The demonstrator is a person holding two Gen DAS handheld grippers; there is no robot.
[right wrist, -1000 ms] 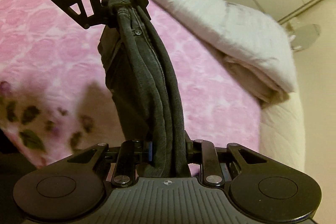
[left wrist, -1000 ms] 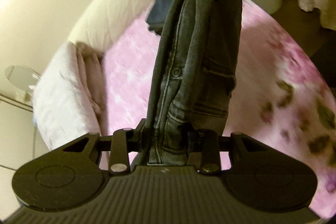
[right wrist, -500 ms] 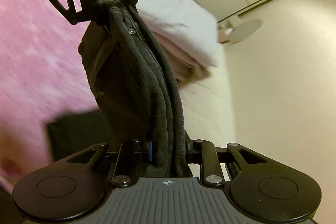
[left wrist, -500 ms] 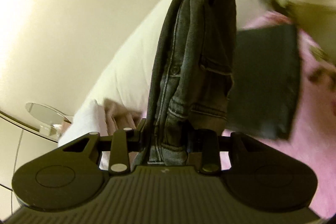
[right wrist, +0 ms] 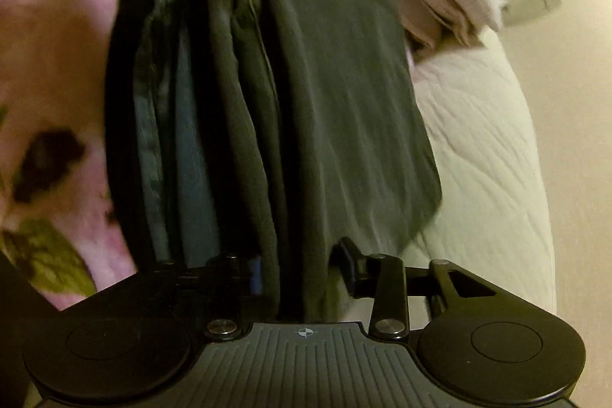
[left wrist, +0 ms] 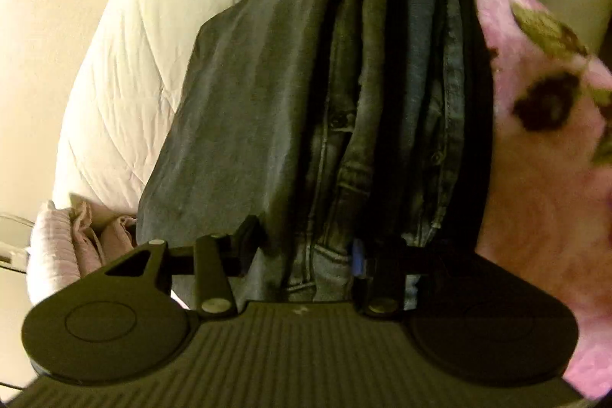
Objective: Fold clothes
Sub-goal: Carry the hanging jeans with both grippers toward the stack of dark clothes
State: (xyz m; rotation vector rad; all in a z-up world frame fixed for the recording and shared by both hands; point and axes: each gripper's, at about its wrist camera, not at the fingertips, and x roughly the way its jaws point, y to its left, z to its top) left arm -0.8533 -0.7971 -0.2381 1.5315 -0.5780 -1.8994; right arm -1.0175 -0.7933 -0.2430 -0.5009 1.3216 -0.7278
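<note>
Bed with a fuzzy pink floral blanket [left wrist: 535, 217] and a white quilted duvet [left wrist: 153, 64] behind; no containers in my feeds. The folded dark grey jeans [left wrist: 344, 140] now lie against a stack of folded denim and a grey tee [left wrist: 237, 102], where a second ago they hung stretched in mid-air over the blanket. My left gripper [left wrist: 302, 255] and right gripper [right wrist: 298, 270] jaws are opening, the jeans' ends between them, and the outer pads stand clear of the cloth.

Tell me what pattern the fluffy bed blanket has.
The fluffy bed blanket is pink with dark flowers and green leaves, clearest in the left wrist view.
</note>
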